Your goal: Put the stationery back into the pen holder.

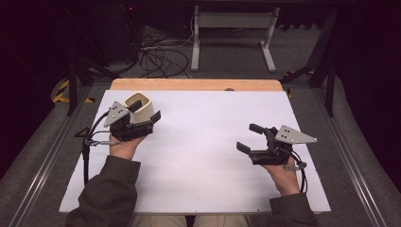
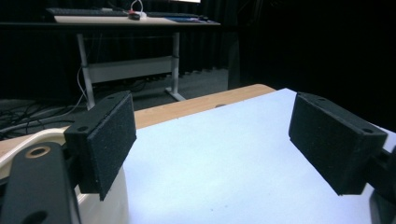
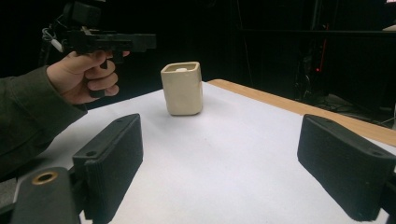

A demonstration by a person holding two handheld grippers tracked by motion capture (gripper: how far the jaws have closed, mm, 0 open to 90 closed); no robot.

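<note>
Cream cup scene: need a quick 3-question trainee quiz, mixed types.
1. True or false: the left gripper is clamped on the cream cup.
2. What does the cup stand on? A) white table sheet B) the floor C) a tray
3. Fill in: the right gripper has its jaws ____ with nothing between them.

Key: 1 false, it stands open beside the upright cup. 2 A. 3 open.
</note>
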